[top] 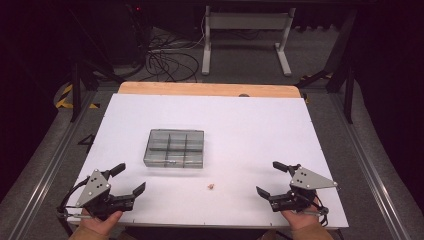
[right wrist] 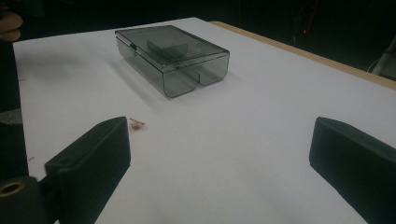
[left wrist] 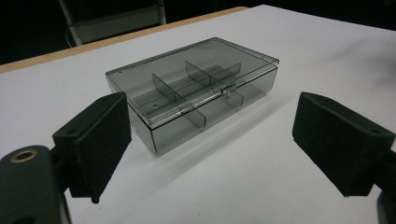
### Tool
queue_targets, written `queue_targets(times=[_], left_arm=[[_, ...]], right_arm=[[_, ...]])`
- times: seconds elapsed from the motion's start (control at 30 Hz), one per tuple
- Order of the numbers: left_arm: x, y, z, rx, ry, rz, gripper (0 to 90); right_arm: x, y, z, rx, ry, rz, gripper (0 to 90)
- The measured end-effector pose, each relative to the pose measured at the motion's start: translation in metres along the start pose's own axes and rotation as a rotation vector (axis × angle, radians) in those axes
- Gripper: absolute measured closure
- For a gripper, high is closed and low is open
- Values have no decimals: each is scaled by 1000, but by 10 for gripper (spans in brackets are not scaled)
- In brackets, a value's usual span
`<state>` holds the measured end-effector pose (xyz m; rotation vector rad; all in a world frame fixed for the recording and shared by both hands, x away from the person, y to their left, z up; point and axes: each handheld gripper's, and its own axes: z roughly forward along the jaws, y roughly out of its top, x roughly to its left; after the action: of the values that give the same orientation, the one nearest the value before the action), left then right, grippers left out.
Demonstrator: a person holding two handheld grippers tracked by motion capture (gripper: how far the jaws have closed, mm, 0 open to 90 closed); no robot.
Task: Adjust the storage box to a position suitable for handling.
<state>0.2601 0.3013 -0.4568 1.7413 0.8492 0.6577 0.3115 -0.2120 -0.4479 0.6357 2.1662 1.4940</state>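
Though closed, box (top: 174, 148) beyond left gripper (top: 129, 180).

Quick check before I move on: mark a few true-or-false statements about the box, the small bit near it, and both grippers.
1. The smoky grey clear plastic compartment box has its lid closed. True.
2. The left gripper grips the box. False: it stands open, apart from the box, with nothing between its fingers.
3. A tiny tan object lies on the white table outside the box. True.
4. The right gripper is shut on the tan object. False: it is open, empty.
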Motion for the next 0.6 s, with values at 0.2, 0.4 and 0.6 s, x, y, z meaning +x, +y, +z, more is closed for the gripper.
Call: queue_targets(times=[0.2,0.4,0.6], left_arm=[[0,1,1,6,-5,-9,136],[-1,1,1,3,-14,-9,141],[-1,1,1,7,-19,-11,151]], right_arm=[[-1,-2,1,12,-8,10,65],[-1,-3,1,16,-7,16,67],[0,-3,3,18,1,19,69]])
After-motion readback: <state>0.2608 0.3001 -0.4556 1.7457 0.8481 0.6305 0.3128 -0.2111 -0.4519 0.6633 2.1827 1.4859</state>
